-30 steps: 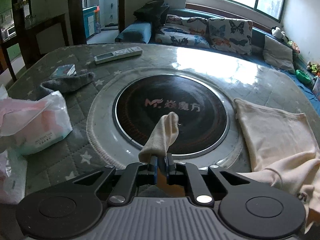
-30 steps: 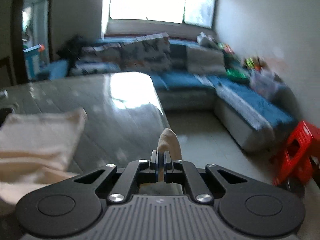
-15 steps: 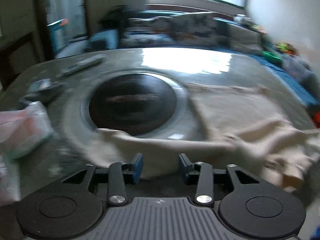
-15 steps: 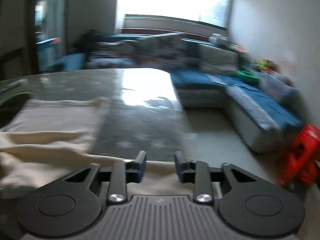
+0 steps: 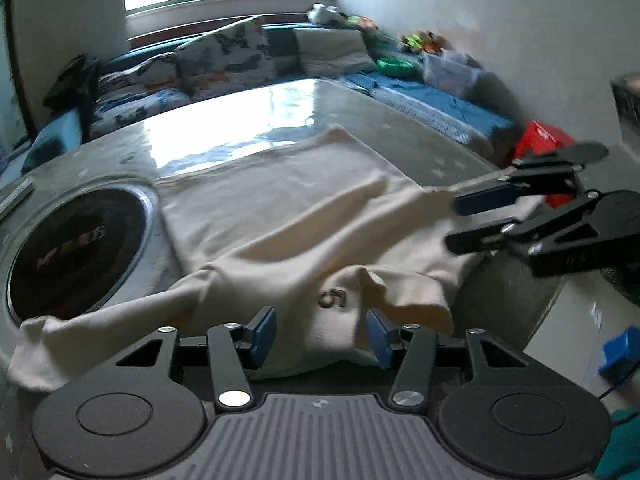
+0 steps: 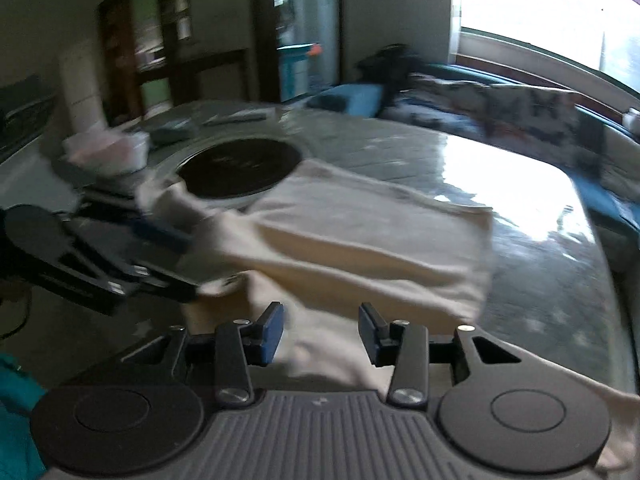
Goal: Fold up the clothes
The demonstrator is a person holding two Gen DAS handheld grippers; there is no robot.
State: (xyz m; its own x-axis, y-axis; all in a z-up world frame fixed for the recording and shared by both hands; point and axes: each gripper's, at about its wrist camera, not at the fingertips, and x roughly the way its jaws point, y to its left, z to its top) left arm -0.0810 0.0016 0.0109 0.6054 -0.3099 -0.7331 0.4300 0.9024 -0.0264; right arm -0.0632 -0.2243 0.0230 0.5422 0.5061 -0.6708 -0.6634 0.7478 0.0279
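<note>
A second ago each of your grippers pinched a cream sleeve end; now the left gripper [image 5: 322, 334] and the right gripper [image 6: 321, 334] both have their jaws parting, with cloth beneath them but nothing pressed by the pads. The cream garment [image 5: 280, 216] lies on the near right part of the table [image 5: 224, 128], right of the dark round plate [image 5: 68, 248], its sleeves dropped across the folded body. Both views have swung inward, so each gripper shows in the other's camera.
</note>
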